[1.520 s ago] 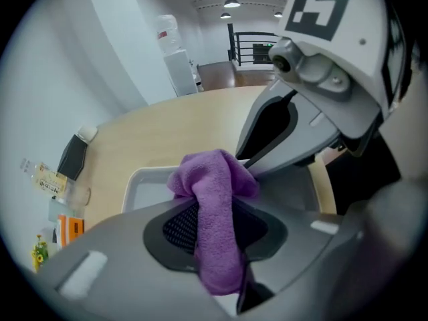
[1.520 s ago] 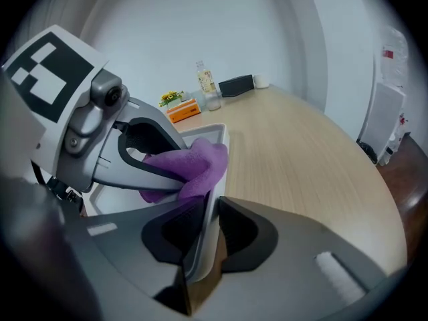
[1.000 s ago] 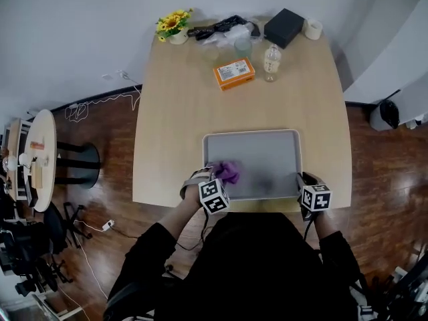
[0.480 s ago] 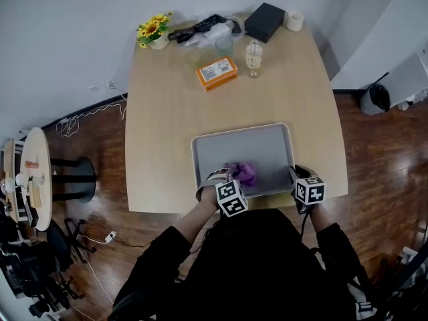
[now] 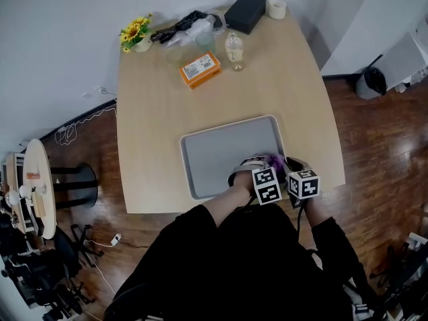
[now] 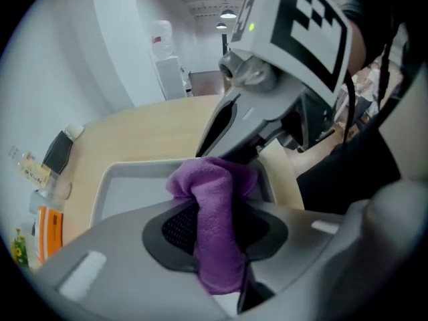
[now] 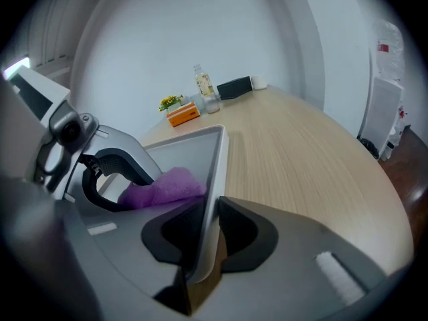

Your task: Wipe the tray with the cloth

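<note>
A grey tray (image 5: 221, 152) lies at the near edge of the wooden table. My left gripper (image 5: 265, 166) is over the tray's near right corner, pinching a purple cloth (image 5: 273, 160). In the left gripper view the cloth (image 6: 217, 212) hangs bunched between the jaws of the left gripper (image 6: 217, 231), which are opening slightly while still pressing on it. My right gripper (image 5: 289, 167) sits right beside it, and the right gripper (image 7: 208, 236) is shut on the tray's right rim (image 7: 215, 172). The cloth (image 7: 164, 186) rests against the inside of that rim.
At the far end of the table stand an orange box (image 5: 200, 69), a water bottle (image 5: 233, 50), a glass (image 5: 204, 42), a pot of yellow flowers (image 5: 136, 32), a black box (image 5: 245, 12) and a tape roll (image 5: 275, 8). A round side table (image 5: 37, 186) stands on the floor at left.
My left gripper has slid the cloth across the tray's near side, from the left corner to the right corner beside the right gripper. The right gripper has kept hold of the rim.
</note>
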Tool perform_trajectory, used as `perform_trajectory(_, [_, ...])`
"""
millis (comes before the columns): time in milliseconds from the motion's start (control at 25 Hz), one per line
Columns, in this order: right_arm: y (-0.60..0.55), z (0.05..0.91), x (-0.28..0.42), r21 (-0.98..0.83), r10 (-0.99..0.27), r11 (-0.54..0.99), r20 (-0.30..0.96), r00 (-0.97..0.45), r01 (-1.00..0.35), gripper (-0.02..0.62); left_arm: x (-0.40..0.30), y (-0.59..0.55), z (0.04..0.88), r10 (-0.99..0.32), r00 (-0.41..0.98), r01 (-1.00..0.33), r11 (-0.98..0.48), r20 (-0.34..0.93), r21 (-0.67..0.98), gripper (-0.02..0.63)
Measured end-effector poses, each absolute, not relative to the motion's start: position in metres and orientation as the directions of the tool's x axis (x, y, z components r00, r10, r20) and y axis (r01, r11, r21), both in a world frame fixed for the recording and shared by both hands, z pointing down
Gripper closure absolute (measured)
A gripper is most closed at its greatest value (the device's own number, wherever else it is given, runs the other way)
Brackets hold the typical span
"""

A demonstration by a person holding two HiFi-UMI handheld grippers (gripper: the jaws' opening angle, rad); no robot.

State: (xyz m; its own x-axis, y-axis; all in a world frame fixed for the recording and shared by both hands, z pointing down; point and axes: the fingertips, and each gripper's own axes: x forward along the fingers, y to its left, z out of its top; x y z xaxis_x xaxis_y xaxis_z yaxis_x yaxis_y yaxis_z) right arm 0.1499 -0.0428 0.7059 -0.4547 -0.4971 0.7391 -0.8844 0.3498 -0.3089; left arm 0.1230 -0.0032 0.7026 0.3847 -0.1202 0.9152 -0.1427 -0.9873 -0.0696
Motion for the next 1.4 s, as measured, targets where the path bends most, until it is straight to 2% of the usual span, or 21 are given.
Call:
perform_trajectory(160, [-0.042, 0.708, 0.150, -0.299, -0.497, 0.360, 0.740, -0.453, -0.884, 0.522, 0.067, 0.015, 0.703, -0.122, 0.394, -0.231, -0.972, 0.911, -0.030, 0.508])
perform_trajectory(440, [-0.040, 0.708, 0.152, -0.287, -0.493, 0.365, 0.748, -0.445, -0.886, 0.522, -0.130, 0.063, 0.710, -0.264, 0.269, -0.477, -0.872, 0.926, -0.110, 0.508])
perform_trajectory(560, [-0.042, 0.709, 0.150, -0.272, -0.483, 0.371, 0.760, -0.435, -0.888, 0.522, -0.161, 0.074, 0.702, -0.305, 0.284, -0.530, -0.840, 0.909, -0.116, 0.508])
perform_trajectory(720, [-0.042, 0.708, 0.148, -0.261, -0.479, 0.370, 0.769, -0.424, -0.891, 0.522, -0.123, 0.077, 0.706, -0.270, 0.312, -0.433, -0.894, 0.911, -0.117, 0.508])
perform_trajectory(960, [-0.042, 0.706, 0.147, -0.256, -0.485, 0.365, 0.768, -0.418, -0.895, 0.522, 0.031, 0.055, 0.701, -0.156, 0.425, -0.158, -0.983, 0.891, -0.097, 0.509])
perform_trajectory(1120, [-0.040, 0.706, 0.144, -0.272, -0.500, 0.348, 0.756, -0.423, -0.897, 0.522, 0.107, 0.039, 0.701, -0.104, 0.435, -0.020, -0.994, 0.895, -0.106, 0.509])
perform_trajectory(1280, [-0.043, 0.705, 0.141, -0.287, -0.508, 0.343, 0.744, -0.434, -0.894, 0.525, 0.122, 0.025, 0.703, -0.024, 0.421, 0.018, -0.999, 0.907, -0.035, 0.508])
perform_trajectory(1400, [-0.043, 0.707, 0.145, -0.292, -0.509, 0.352, 0.737, -0.444, -0.889, 0.525, 0.110, -0.006, 0.706, -0.074, 0.389, -0.002, -0.997, 0.918, -0.080, 0.508])
